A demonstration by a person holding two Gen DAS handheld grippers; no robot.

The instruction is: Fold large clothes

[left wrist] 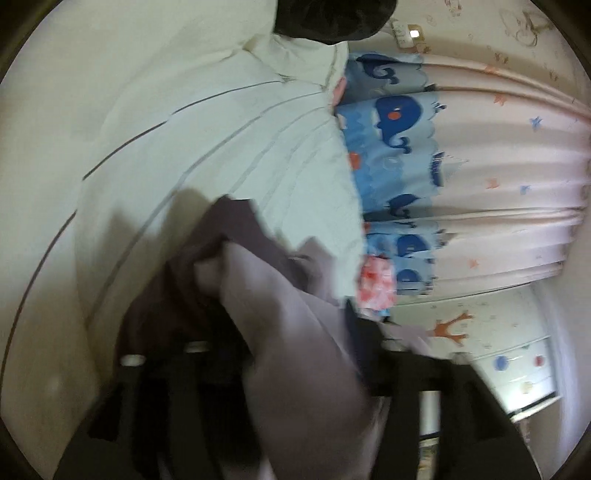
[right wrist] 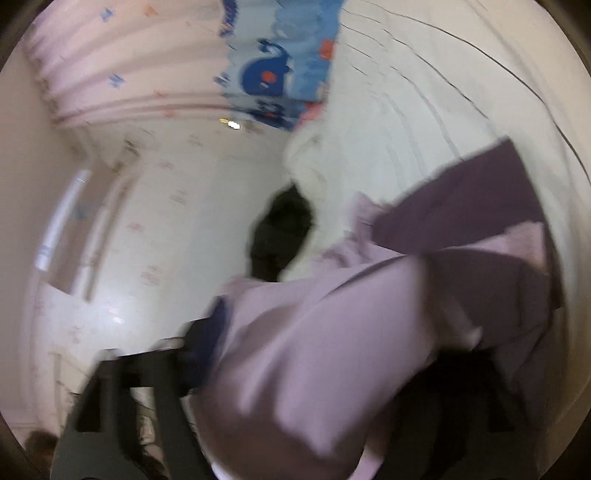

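A large garment, lilac on one side and dark purple on the other (left wrist: 303, 369), lies bunched on white striped bedding (left wrist: 221, 129). In the left wrist view its folds run up between the black fingers of my left gripper (left wrist: 273, 343), whose jaws stand wide apart without pressing the cloth. In the right wrist view the same garment (right wrist: 314, 350) drapes across my right gripper (right wrist: 332, 343). Its left finger (right wrist: 203, 332) shows bare beside the cloth, and the other finger is hidden under it. Both views are blurred.
A black bundle (left wrist: 332, 18) (right wrist: 280, 236) sits at the bedding's (right wrist: 424, 92) far end. A whale-print curtain (left wrist: 399, 122) (right wrist: 273, 74) hangs beside the bed, with a small red-and-white cloth (left wrist: 376, 280) by it. A patterned wall and a cabinet (left wrist: 509, 362) stand beyond.
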